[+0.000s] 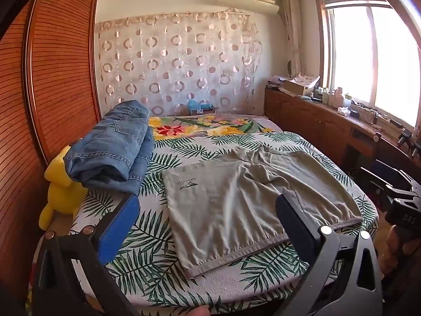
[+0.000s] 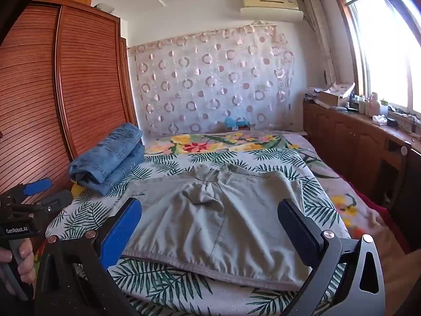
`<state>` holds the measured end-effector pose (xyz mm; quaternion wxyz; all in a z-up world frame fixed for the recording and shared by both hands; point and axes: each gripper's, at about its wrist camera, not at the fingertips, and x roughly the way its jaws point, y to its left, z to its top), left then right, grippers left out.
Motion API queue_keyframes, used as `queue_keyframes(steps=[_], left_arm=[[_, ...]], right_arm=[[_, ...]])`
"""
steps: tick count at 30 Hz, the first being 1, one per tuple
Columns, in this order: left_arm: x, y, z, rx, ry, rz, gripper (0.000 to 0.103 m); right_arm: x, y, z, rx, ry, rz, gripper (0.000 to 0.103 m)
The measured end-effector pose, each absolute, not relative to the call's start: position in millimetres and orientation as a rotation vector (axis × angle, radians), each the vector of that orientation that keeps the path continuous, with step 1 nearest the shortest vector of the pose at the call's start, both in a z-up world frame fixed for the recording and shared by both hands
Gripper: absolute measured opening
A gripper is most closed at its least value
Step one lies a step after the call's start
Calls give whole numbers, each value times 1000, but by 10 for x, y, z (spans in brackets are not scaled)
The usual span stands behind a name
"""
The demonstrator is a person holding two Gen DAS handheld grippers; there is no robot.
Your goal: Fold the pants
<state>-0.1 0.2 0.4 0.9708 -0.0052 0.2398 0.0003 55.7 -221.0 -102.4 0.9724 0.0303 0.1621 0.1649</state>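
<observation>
Grey-green pants (image 1: 244, 200) lie spread flat on the leaf-print bed cover (image 1: 147, 260), waistband nearest me, crotch bunched at the far side. They also show in the right wrist view (image 2: 218, 221). My left gripper (image 1: 208, 218) is open and empty, held above the near left part of the pants. My right gripper (image 2: 210, 226) is open and empty, held above the waistband. The left gripper also shows at the left edge of the right wrist view (image 2: 29, 197), and the right gripper at the right edge of the left wrist view (image 1: 400, 197).
Folded blue jeans (image 1: 115, 144) lie at the bed's left, by a yellow plush toy (image 1: 60, 192). A slatted wooden wardrobe (image 1: 52, 73) stands on the left. A cluttered wooden cabinet (image 1: 329, 115) runs under the window on the right. A floral blanket (image 1: 205, 126) covers the far bed.
</observation>
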Motion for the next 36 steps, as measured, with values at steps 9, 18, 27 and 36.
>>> queue_keyframes(steps=[9,18,27,36], left_arm=[[-4,-1,4,-7,482,1,103],[-11,-1,8,-8,478,1,103],[-4,-53,-3,-9,472,2,103],[-11,-51,-3,-9,469,2,103]], right_arm=[[520,-2130,-1017,44,328,337,103],[539,-2211,-1023,61,331,341,103],[551,-2211,-1017,59,333,343,103],[557,-2211,-1021,62,335,346,103]])
